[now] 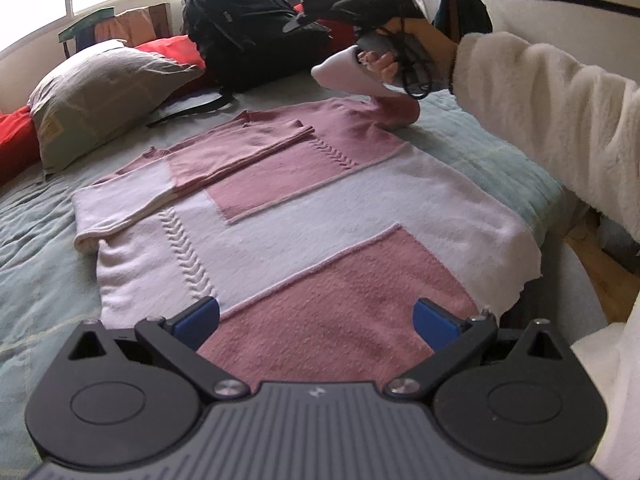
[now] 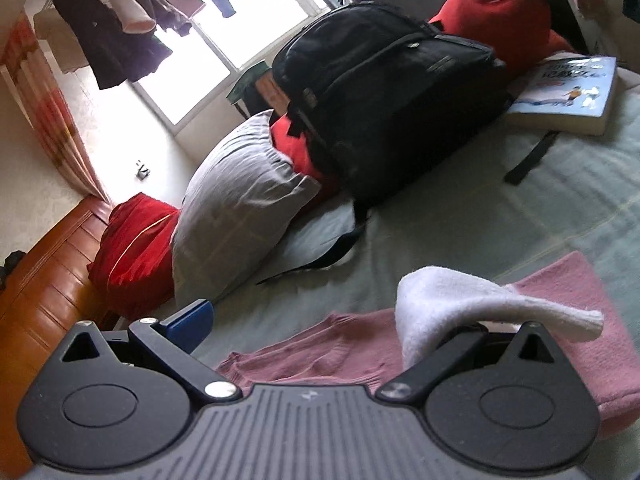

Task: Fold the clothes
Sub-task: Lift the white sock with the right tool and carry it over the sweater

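A pink and white knit sweater (image 1: 304, 216) lies flat on the bed, one sleeve (image 1: 192, 168) folded across its chest. My left gripper (image 1: 316, 318) hovers open over the pink hem with nothing between its fingers. At the far right shoulder, a person's hand (image 1: 420, 52) holds the right gripper, and the other sleeve's white cuff (image 1: 348, 76) hangs lifted from it. In the right wrist view my right gripper (image 2: 316, 320) stands open. The white cuff (image 2: 460, 304) drapes over its right finger and hides it; the left blue finger (image 2: 188, 324) is bare.
A grey pillow (image 1: 100, 92), red cushions (image 1: 168, 50) and a black backpack (image 1: 252, 32) line the bed's far side, with a book (image 2: 568, 92) beside the backpack. The pale green quilt (image 1: 36, 240) surrounds the sweater. The bed's edge and wooden floor (image 1: 592, 248) are at right.
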`<state>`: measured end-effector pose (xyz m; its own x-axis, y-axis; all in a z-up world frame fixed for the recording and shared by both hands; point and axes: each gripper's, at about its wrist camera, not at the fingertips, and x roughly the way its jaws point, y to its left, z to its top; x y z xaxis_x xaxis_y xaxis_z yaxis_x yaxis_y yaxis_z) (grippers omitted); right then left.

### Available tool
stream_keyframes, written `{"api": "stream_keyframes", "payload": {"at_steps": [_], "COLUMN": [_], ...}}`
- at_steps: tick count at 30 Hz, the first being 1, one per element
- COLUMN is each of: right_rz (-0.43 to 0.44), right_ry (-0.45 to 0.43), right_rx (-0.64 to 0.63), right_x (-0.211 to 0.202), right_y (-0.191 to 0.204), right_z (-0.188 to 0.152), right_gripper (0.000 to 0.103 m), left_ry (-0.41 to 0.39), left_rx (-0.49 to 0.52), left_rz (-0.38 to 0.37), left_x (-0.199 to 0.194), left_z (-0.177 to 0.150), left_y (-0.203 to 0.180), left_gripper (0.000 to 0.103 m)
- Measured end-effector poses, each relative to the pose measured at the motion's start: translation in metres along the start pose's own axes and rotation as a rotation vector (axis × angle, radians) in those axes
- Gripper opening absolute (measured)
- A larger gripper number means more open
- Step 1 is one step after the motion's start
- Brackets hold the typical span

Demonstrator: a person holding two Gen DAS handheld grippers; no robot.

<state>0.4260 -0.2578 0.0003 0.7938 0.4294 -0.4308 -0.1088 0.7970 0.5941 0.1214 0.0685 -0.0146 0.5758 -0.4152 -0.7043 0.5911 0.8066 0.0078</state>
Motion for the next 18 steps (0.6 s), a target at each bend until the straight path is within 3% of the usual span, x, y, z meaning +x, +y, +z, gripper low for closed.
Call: {"api": "stream_keyframes", "payload": {"at_steps": [11,18], "right_rz": [-0.016,0.026], "right_ry": [-0.024,0.000], "right_rx": [-0.060,-0.090], "right_x": [0.025,0.041], "right_y": [0.047,0.076], "right_z": [-0.018,-0.033], "right_gripper": [0.103,0.103], "left_ry": [0.018,0.034], "left_rx": [-0.048,-0.055], "left_rz": [0.005,0.013], "left_x": [-0.002,-0.002], "left_z": [-0.007,-0.010], "left_y": [0.006,0.003], "left_gripper": [0.102,0.102]}}
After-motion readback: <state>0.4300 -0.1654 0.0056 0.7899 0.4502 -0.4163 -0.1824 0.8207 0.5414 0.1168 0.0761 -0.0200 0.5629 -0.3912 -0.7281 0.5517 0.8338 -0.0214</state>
